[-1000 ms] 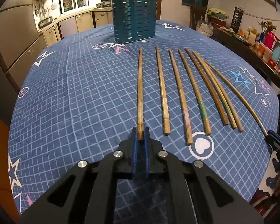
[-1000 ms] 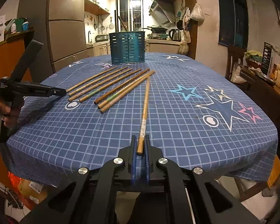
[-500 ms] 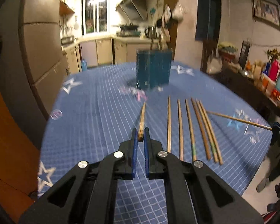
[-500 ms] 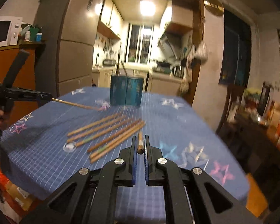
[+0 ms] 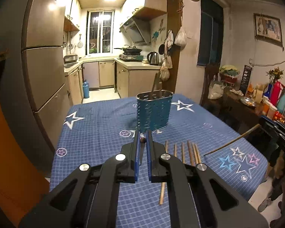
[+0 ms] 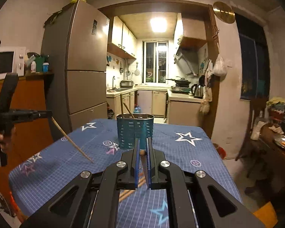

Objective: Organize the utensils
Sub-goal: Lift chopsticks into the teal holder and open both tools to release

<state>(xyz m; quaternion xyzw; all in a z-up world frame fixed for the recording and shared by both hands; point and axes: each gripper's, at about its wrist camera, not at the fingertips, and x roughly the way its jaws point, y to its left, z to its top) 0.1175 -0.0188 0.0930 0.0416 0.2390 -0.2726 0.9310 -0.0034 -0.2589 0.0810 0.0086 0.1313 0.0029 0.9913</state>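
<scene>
My left gripper (image 5: 142, 135) is shut on the thick end of a wooden chopstick (image 5: 142, 140), raised above the table. The right wrist view shows that chopstick (image 6: 72, 140) slanting down from the left gripper (image 6: 50, 114). My right gripper (image 6: 143, 142) is shut on another chopstick (image 6: 144, 169), whose shaft hangs down between the jaws. From the left wrist view the right gripper (image 5: 264, 124) is at the right edge, its chopstick (image 5: 231, 142) pointing towards the table. A teal slotted holder (image 5: 153, 112) stands ahead with two chopsticks (image 6: 121, 104) in it. Several chopsticks (image 5: 189, 152) lie on the cloth.
The table wears a blue checked cloth with stars (image 5: 96, 129). A tall fridge (image 6: 83, 72) stands to the left. A side table with bottles and flowers (image 5: 266, 98) is on the right. The kitchen counter (image 5: 134, 66) lies beyond the table's far end.
Both grippers have risen from the table, each lifting its chopstick off the cloth. Both views have tilted up towards the holder and the kitchen.
</scene>
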